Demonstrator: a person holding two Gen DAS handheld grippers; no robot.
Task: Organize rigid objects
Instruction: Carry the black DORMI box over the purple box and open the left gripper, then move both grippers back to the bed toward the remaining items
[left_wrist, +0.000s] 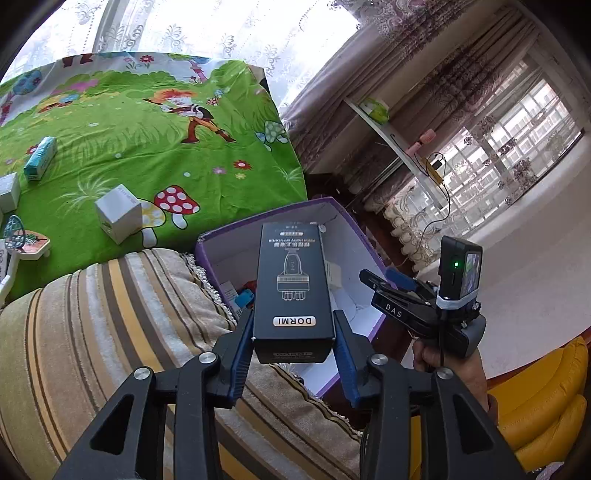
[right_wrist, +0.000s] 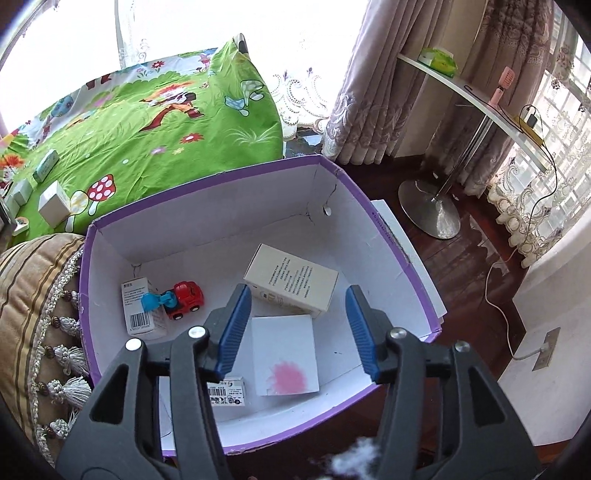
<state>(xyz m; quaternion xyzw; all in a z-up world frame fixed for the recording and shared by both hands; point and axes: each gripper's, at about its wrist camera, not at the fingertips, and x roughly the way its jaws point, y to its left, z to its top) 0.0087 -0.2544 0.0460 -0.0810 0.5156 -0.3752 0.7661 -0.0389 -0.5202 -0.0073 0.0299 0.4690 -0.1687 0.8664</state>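
Tongs on the left (left_wrist: 293, 354) clamped on the near end of a black DORMI carton (left_wrist: 291, 291), held level above the purple-walled storage box (left_wrist: 236, 230), blue pads (left_wrist: 242, 363) pressed to both sides. Beyond, on the green cartoon bedspread (left_wrist: 147, 122): white cube carton (left_wrist: 118, 214), teal carton (left_wrist: 40, 158), another white carton (left_wrist: 8, 192) at the frame's edge. Striped cushion (left_wrist: 110, 325) just beside the storage box; right tongs (left_wrist: 384, 282) near its right rim, spread not readable here. From the right wrist: tongs (right_wrist: 299, 332) wide apart, holding nothing, above the storage box (right_wrist: 221, 173). Inside: red toy truck (right_wrist: 186, 295) touching a barcoded white carton (right_wrist: 138, 314), cream printed carton (right_wrist: 291, 278), flat white card with a pink blotch (right_wrist: 284, 354), small barcoded carton (right_wrist: 227, 391).
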